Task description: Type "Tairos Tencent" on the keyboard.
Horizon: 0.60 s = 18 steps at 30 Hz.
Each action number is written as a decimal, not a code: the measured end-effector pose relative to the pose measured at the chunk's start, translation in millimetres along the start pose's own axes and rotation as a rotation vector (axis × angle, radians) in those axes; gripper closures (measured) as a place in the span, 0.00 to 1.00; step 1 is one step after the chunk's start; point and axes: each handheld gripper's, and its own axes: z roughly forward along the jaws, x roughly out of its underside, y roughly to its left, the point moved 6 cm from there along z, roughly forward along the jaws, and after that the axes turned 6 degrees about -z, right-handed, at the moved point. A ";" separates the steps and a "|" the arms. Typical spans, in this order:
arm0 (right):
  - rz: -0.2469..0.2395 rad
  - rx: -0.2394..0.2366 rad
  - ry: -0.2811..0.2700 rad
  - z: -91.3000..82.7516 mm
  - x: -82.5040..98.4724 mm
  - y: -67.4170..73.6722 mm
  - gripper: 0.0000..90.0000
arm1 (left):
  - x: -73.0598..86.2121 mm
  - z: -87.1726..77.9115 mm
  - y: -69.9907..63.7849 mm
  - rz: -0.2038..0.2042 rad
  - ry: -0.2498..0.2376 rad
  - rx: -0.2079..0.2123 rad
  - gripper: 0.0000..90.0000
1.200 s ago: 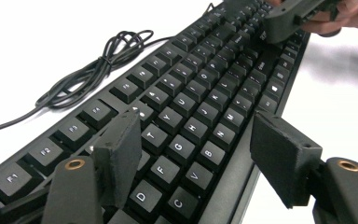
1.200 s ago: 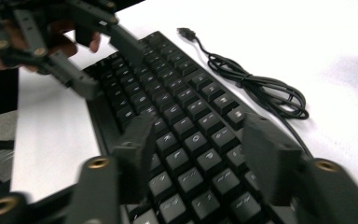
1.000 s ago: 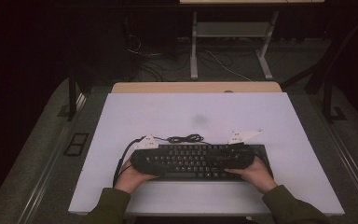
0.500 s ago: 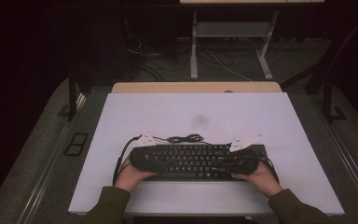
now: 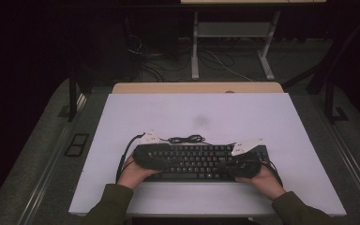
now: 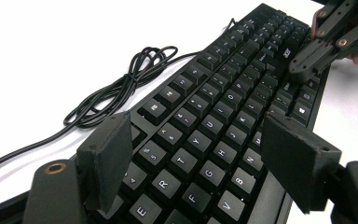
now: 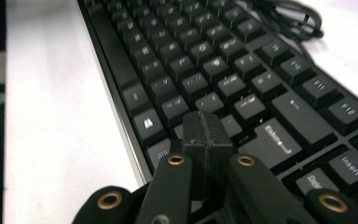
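High view: both grippers rest over a black keyboard (image 5: 201, 161) near the person's edge of the white table (image 5: 197, 117).
Left gripper (image 6: 198, 154) stands wide, letter keys showing between its jaws with nothing pinched. Right gripper (image 7: 205, 135), jaws having just closed, is pressed together empty over the keyboard's right end, by the Enter key; coiled cable (image 6: 116, 88) lies just beyond.
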 end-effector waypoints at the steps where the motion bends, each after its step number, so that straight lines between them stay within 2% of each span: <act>1: -0.001 0.001 0.003 0.4 0.4 -0.2 0.99 | -0.5 0.7 -0.9 0.003 -0.001 0.000 0.27; 8: -0.002 0.006 0.013 0.8 1.5 -0.5 0.99 | -0.5 6.6 -1.5 0.006 0.009 -0.004 0.33; 10: -0.004 0.007 0.016 0.6 1.5 -0.6 0.99 | -0.1 8.0 -1.1 0.011 0.017 -0.009 0.41; 11: -0.004 0.007 0.016 0.6 1.5 -0.6 0.99 | 0.2 8.6 -1.0 0.010 0.021 -0.009 0.41; 13: -0.003 0.006 0.017 0.7 1.5 -0.5 0.99 | 0.6 10.3 -0.4 0.015 0.029 -0.016 0.50; 14: -0.002 0.006 0.018 0.9 1.4 -0.4 0.99 | 1.5 11.9 0.6 0.017 0.043 -0.028 0.60; 18: -0.004 0.006 0.019 1.3 1.0 -0.2 0.99 | 1.9 12.1 3.2 0.013 0.050 -0.046 0.81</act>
